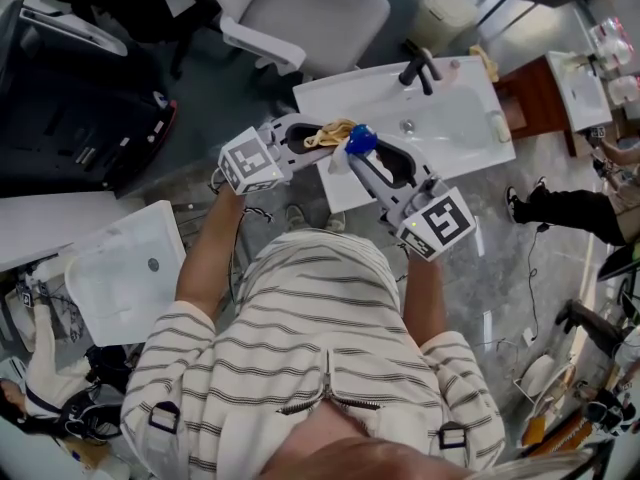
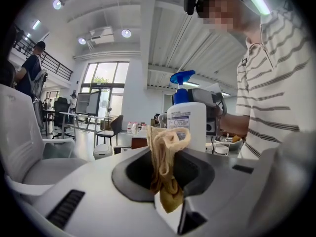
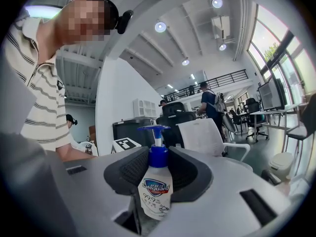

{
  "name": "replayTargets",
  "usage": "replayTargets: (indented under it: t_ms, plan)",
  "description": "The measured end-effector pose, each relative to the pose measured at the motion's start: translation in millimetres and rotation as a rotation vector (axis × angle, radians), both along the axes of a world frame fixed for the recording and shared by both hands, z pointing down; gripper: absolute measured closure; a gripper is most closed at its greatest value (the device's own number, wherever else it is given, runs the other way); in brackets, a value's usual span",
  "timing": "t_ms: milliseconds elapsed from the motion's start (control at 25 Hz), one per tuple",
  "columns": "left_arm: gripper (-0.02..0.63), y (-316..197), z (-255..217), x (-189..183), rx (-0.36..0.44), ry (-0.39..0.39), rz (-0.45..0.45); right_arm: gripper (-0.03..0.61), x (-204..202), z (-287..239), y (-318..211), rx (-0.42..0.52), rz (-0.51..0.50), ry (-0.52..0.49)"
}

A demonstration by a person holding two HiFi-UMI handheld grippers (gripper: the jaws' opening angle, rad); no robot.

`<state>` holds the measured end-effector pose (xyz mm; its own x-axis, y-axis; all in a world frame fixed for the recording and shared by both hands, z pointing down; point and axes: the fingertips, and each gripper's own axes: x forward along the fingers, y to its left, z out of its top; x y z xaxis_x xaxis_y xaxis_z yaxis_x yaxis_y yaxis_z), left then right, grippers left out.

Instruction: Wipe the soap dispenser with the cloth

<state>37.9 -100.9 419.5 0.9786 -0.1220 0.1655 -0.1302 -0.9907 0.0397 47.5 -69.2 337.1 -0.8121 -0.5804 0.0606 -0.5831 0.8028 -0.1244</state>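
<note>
A white soap dispenser (image 3: 156, 191) with a blue pump top (image 1: 361, 139) stands upright between the jaws of my right gripper (image 3: 157, 196), which is shut on its body. My left gripper (image 2: 165, 179) is shut on a crumpled tan cloth (image 2: 166, 154) that sticks up from the jaws. In the head view the cloth (image 1: 330, 132) hangs just left of the pump top, with both grippers held up over the near edge of a white sink (image 1: 450, 128). From the left gripper view the dispenser (image 2: 186, 125) stands right behind the cloth; whether they touch I cannot tell.
The sink has a black faucet (image 1: 421, 68) at its far rim. A second white basin (image 1: 125, 268) lies on the floor at the left. A white office chair (image 1: 300, 13) stands behind the sink. Another person's legs (image 1: 560, 208) are at the right.
</note>
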Motion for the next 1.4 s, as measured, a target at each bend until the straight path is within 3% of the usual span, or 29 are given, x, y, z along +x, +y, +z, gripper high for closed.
replayTargets:
  t_ms: [720,1400]
  plan:
    - [0.528,7.5,15.0,-15.4,-0.061,0.003,-0.025,0.453,0.5,0.9,-2.5,-0.011,0.012,-0.021]
    - [0.526,13.7,-6.6,-29.2,-0.028,0.025,-0.081,0.453,3.2,1.4,-8.8,-0.016,0.040,-0.017]
